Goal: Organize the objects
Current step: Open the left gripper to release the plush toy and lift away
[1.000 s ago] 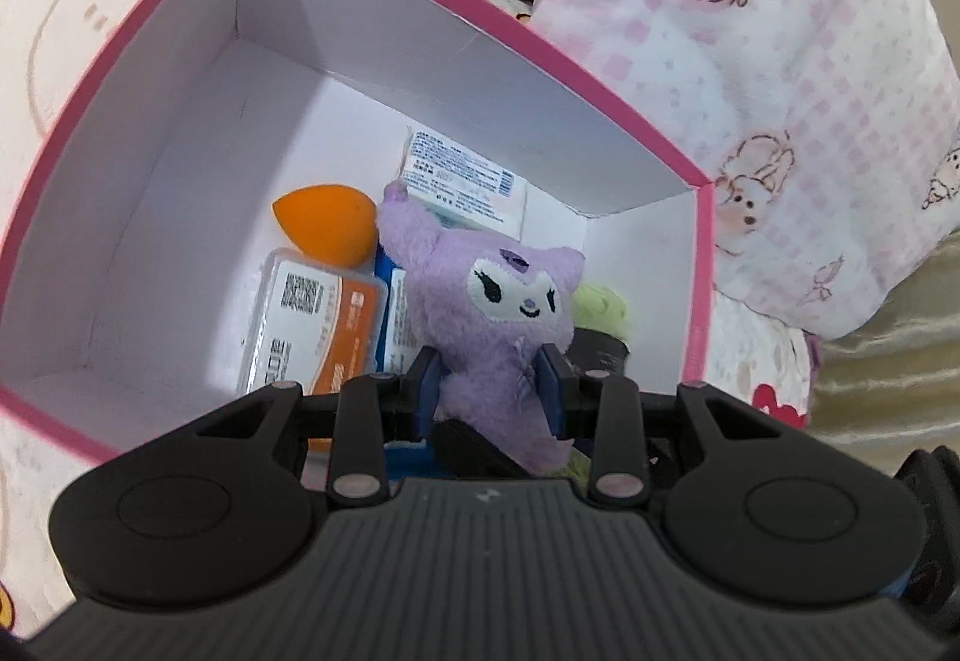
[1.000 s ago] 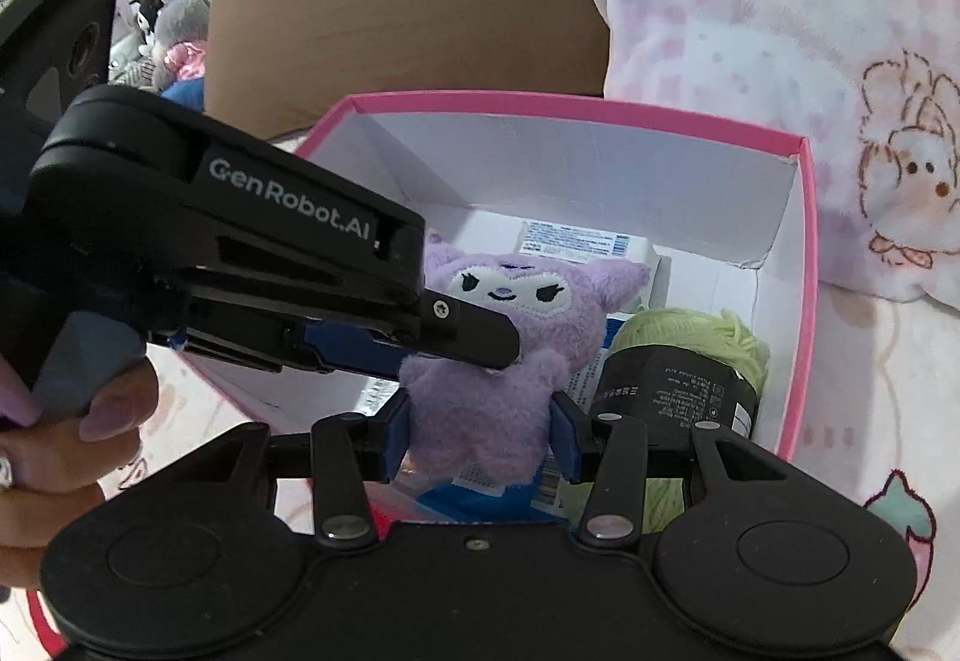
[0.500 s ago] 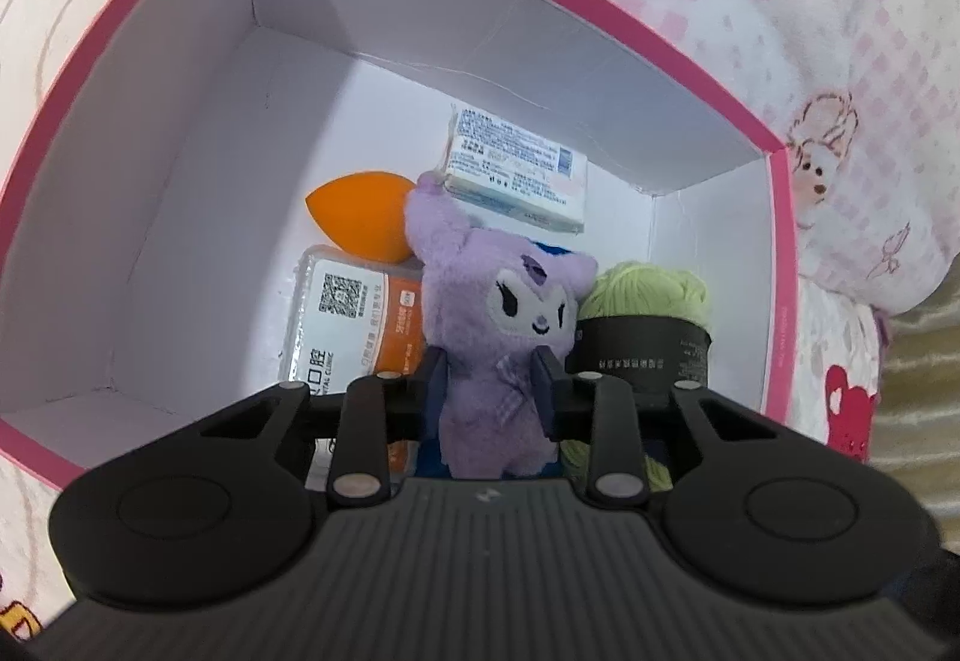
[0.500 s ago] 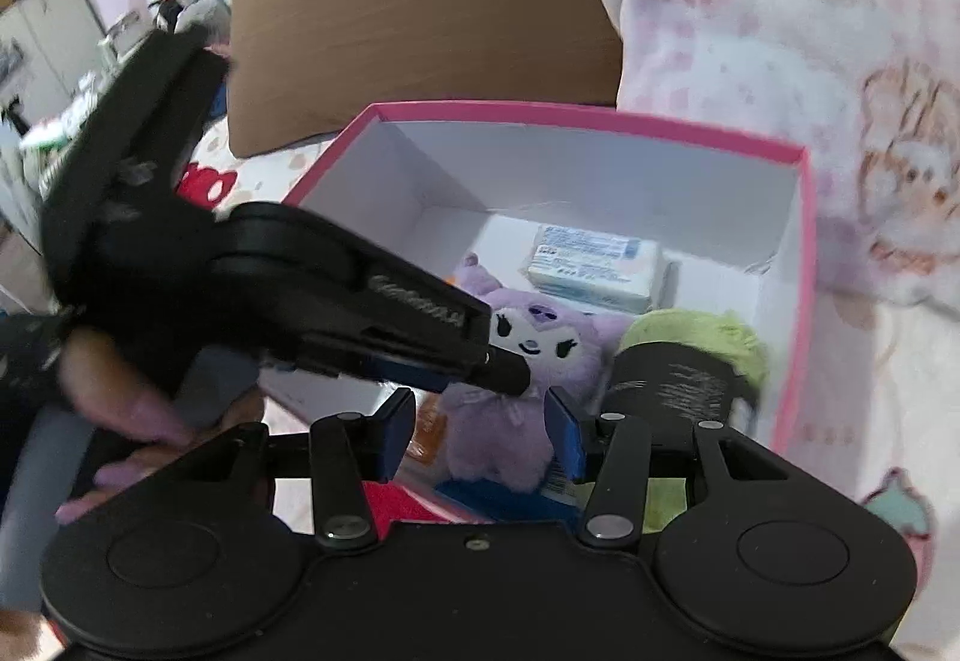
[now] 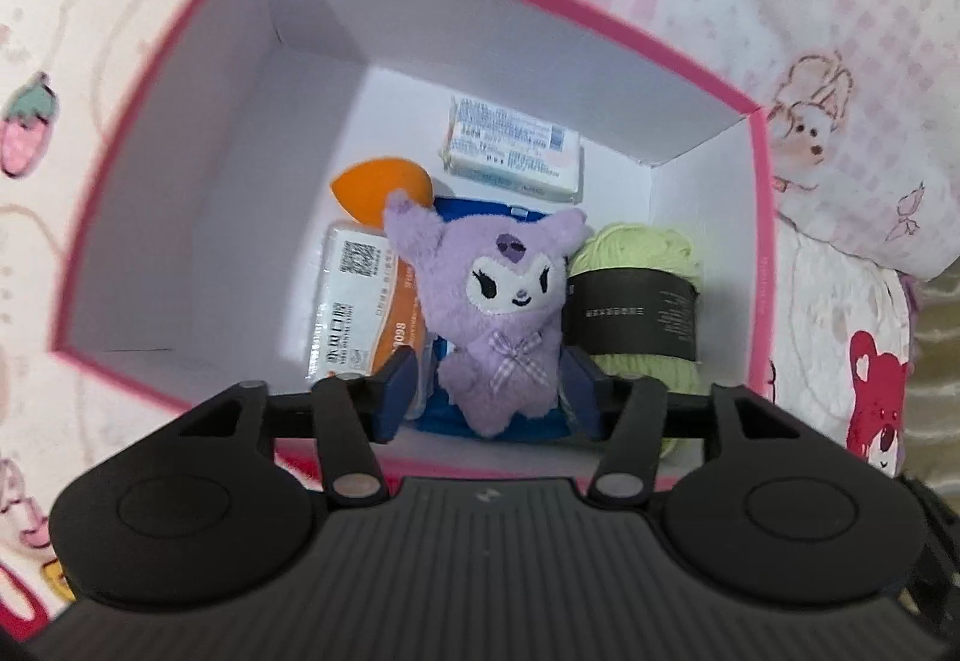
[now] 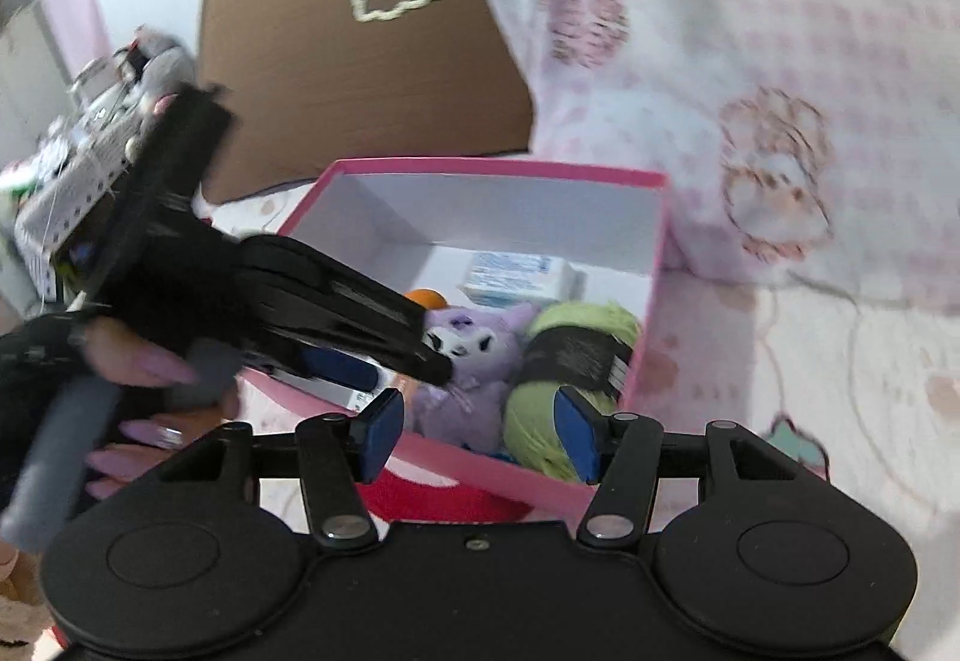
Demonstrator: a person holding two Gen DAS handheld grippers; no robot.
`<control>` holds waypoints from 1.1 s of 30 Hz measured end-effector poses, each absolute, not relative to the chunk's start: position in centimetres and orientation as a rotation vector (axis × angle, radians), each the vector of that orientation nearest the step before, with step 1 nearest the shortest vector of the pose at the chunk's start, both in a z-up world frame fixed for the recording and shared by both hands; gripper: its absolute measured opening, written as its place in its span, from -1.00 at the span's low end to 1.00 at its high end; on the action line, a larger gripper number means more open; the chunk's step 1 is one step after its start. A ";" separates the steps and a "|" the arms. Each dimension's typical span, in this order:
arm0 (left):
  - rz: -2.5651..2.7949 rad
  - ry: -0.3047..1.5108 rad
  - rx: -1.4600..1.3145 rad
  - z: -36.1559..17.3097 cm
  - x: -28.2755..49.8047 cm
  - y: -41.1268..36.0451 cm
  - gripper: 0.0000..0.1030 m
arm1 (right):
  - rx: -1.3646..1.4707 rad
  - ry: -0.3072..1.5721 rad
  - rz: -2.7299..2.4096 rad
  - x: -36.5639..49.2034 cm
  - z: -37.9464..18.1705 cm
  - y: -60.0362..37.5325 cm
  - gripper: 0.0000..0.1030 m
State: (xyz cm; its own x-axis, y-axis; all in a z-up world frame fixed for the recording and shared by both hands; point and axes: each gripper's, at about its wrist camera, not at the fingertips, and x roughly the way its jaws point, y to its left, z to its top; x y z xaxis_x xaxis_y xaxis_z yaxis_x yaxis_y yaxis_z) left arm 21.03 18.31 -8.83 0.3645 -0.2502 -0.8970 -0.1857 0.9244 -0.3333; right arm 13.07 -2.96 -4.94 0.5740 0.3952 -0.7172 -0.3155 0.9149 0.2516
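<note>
Left wrist view: left gripper (image 5: pixel 486 397) above pink-rimmed white cardboard box (image 5: pixel 198 169), fingers just opened, standing apart either side of purple plush cat toy (image 5: pixel 501 301), pads clear of it. Toy sits in box on blue item; green yarn ball with black band (image 5: pixel 636 301) at its 3 o'clock, orange teardrop sponge (image 5: pixel 369 190) at 10, white labelled packet (image 5: pixel 513 148) at 12.

Right wrist view: right gripper (image 6: pixel 474 436) outside near box wall, fingers just opened, apart, nothing between. Left gripper at 9 o'clock, hand (image 6: pixel 138 397) on grey handle.

Fuzzy cloth plush (image 5: pixel 501 313) w/ matt card box (image 5: pixel 198 193) (pink-edged).
</note>
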 end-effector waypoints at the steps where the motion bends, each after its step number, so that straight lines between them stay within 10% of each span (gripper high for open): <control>1: -0.040 1.192 -0.405 -8.0 20.5 18.3 0.12 | 0.106 0.864 0.406 12.9 -5.0 -3.3 0.18; 33: -0.026 0.920 -0.123 6.2 6.3 9.3 0.94 | 0.090 0.781 0.304 1.1 2.3 -12.5 0.79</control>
